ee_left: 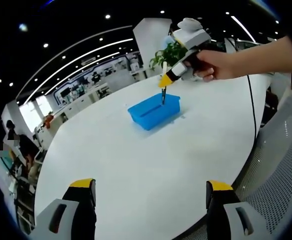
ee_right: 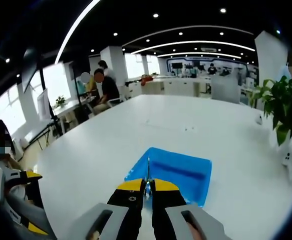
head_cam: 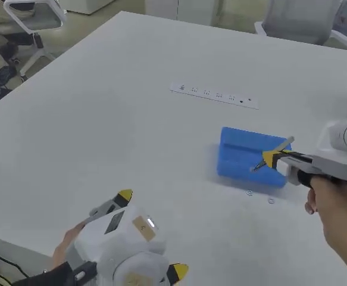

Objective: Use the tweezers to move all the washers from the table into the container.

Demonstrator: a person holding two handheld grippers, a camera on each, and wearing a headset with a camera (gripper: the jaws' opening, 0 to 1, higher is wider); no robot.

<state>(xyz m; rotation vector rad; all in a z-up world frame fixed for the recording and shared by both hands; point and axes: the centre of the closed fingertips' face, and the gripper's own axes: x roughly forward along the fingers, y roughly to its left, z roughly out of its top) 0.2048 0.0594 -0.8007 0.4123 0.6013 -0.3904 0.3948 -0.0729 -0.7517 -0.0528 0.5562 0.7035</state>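
Holding tweezers (ee_right: 148,170) clamped in right tool (ee_right: 147,187), tips over container (head_cam: 240,143). Need to reach washers (head_cam: 249,192) just beside its near wall; left tool (ee_left: 150,190) apart, farther.

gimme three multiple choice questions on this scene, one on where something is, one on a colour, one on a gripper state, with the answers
1. Where do the tips of the tweezers point?
A) into the container
B) at a chair
C) at the floor

2. What colour is the container?
A) red
B) blue
C) green

3. How is the left hand-held gripper?
A) shut on a washer
B) shut on the tweezers
C) open, nothing between its jaws

Answers:
1 A, the head view and the left gripper view show the tips pointing down into the container.
2 B, its walls are blue in all three views.
3 C, its own view shows the jaws wide apart over bare table.
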